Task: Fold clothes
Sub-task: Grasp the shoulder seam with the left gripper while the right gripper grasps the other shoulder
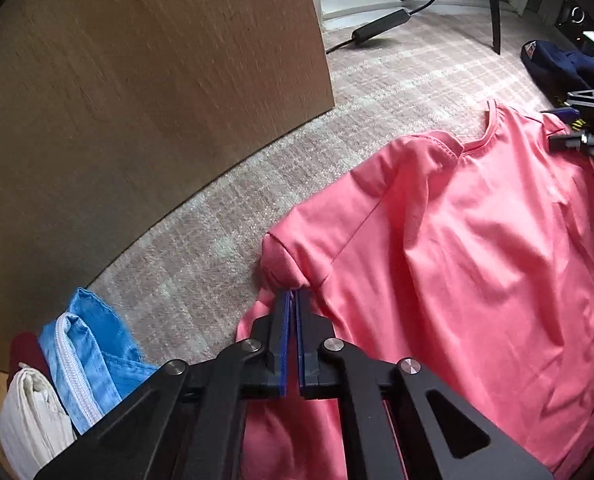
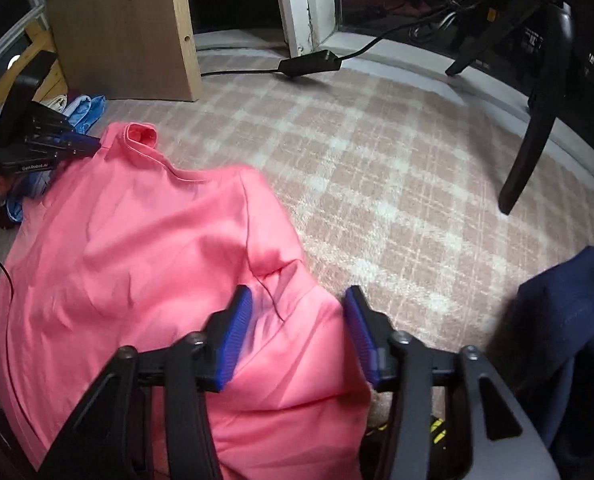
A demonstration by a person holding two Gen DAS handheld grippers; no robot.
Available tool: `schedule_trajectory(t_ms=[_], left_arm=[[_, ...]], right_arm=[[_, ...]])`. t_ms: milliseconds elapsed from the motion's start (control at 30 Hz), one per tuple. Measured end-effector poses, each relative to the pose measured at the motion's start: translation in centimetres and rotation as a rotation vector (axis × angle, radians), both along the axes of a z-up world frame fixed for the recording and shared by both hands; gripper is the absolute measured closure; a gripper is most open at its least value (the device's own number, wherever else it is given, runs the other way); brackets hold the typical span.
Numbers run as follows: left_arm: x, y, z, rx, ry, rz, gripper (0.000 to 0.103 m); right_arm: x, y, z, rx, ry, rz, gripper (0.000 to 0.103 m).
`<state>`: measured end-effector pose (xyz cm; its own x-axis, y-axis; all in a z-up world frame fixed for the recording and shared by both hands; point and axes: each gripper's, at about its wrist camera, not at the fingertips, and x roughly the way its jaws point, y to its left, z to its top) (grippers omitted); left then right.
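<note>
A pink T-shirt [image 1: 477, 248] lies spread on a checked carpet [image 1: 225, 216], collar pointing away from both cameras. The left tongs [image 1: 294, 294] are clenched — the two blue-lined fingers pressed together at the bunched end of one short sleeve, pinching the cloth where the sleeve meets the shirt's side. In the right wrist view the same tongs appear at the far edge of the shirt [image 2: 137, 264], touching the rolled sleeve there.

The right tongs [image 2: 299, 300] stand released, fingers spread wide — the pink cloth of the other sleeve and shoulder lies between and under them, creased with a dark fold just ahead of the near finger. Whether the pads touch the cloth cannot be told.

Beside the left tongs sits a small pile of clothes [image 1: 77, 360] in blue, white and dark red, against a wooden panel [image 1: 137, 80]. A dark blue garment [image 2: 569, 320] lies just right of the right tongs, apart from the shirt.
</note>
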<state>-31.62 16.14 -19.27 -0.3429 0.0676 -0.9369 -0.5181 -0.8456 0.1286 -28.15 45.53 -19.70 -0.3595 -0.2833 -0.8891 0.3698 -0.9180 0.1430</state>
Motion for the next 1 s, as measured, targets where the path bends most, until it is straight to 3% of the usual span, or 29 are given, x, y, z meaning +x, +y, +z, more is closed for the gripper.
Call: schedule_trajectory(t_ms=[267, 433, 500, 667, 800, 900, 1000], left_arm=[[1.3, -1.4, 2.4, 0.025, 0.078, 0.080, 0.101], [-0.9, -3.2, 4.4, -0.051, 0.175, 0.187, 0.101], [-1.9, -3.6, 3.8, -0.094, 0.183, 0.204, 0.101], [-2.8, -3.3, 0.0, -0.187, 0.139, 0.215, 0.101], [-2.7, -3.2, -2.0, -0.238, 0.111, 0.205, 0.101], [-2.8, -3.6, -1.6, -0.219, 0.100, 0.209, 0.101], [-2.9, -3.8, -1.4, -0.226, 0.096, 0.209, 0.101]], right_arm=[[-0.2, -1.0, 3.1, 0.092, 0.144, 0.007, 0.100], [-0.3, -1.7, 5.1, 0.154, 0.239, 0.012, 0.100], [-0.3, -1.9, 5.9, 0.178, 0.277, 0.014, 0.100], [-0.9, -0.6, 5.3, 0.136, 0.212, -0.007, 0.098], [-1.4, 0.5, 4.7, 0.096, 0.152, -0.025, 0.074], [-0.6, 2.3, 4.4, 0.074, 0.073, -0.020, 0.069], [1.0, 3.2, 3.3, 0.132, -0.002, 0.028, 0.069]])
